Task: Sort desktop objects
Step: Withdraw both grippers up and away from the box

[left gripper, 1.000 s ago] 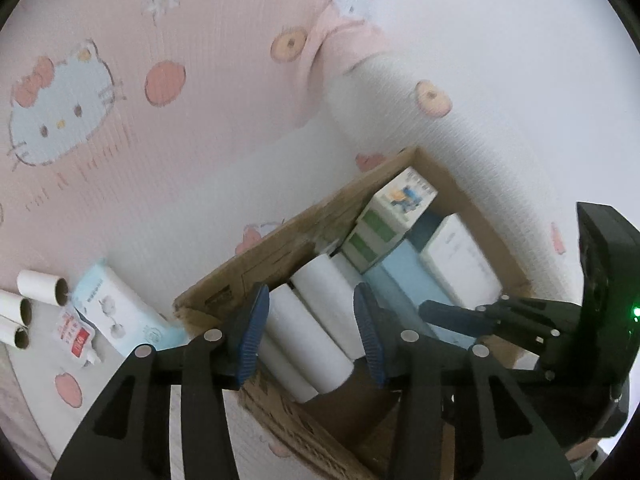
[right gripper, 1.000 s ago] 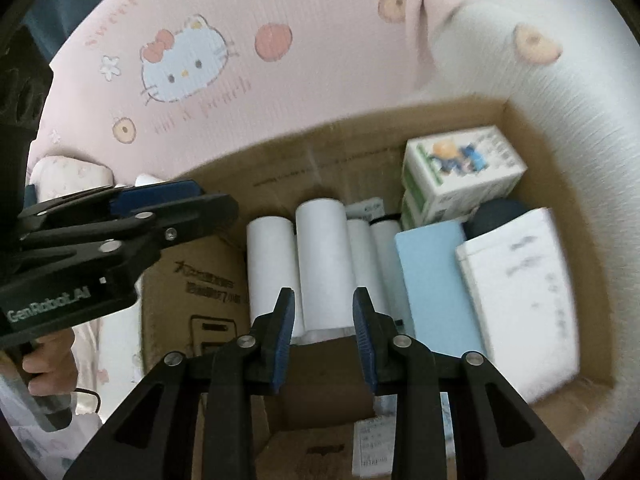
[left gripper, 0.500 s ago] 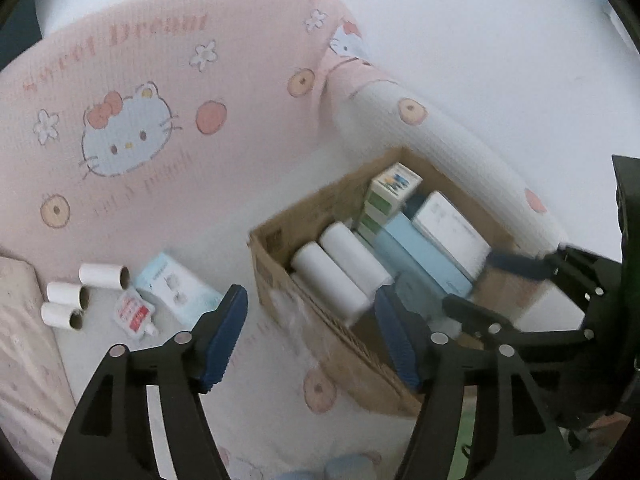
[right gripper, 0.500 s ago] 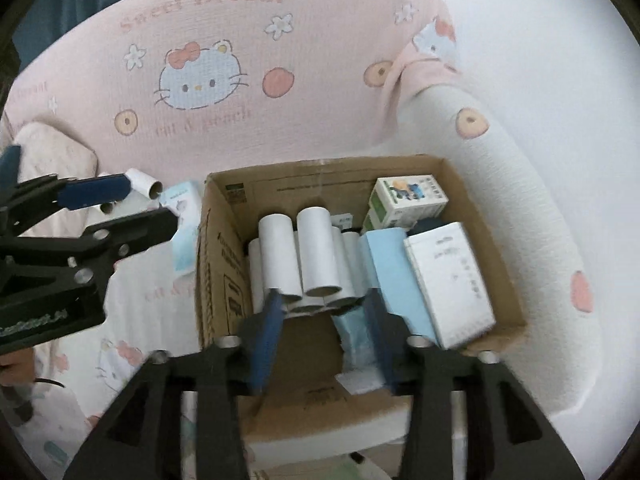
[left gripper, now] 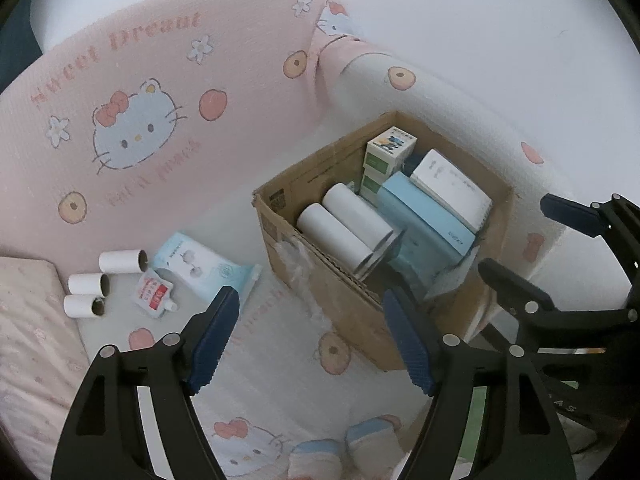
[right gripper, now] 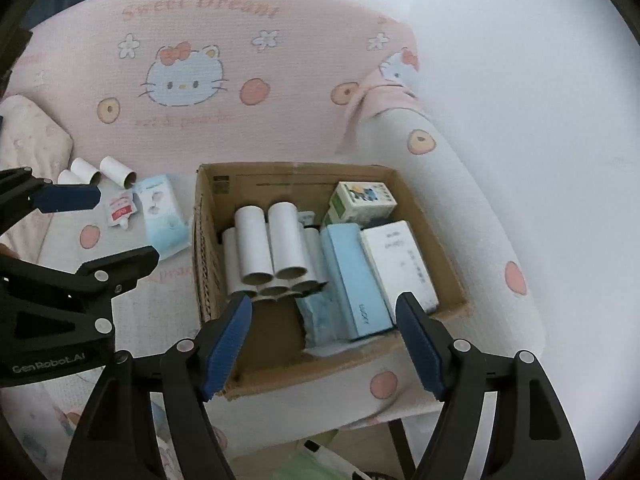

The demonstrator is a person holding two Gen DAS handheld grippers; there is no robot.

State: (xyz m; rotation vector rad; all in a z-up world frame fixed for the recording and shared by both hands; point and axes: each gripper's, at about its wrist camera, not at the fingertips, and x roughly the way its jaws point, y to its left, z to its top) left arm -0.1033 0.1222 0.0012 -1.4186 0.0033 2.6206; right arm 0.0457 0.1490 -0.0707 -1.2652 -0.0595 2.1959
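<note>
Cardboard box (right gripper: pixel 448 264): white tubes (right gripper: pixel 268 240) stacked inside; left tool (left gripper: pixel 308 340) wide, right tool (right gripper: pixel 324 340) opening, both empty.

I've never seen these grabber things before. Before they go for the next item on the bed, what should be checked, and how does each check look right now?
1. Left gripper empty and open: ok.
2. Right gripper empty: ok; its jaws are opening.
3. Items left to sort: three tubes, a red pouch and a blue pack lie outside the box: not ok.
4. Cardboard box has spare room: ok, bare floor at its near edge.
5. Tubes in box lying settled: ok.
</note>
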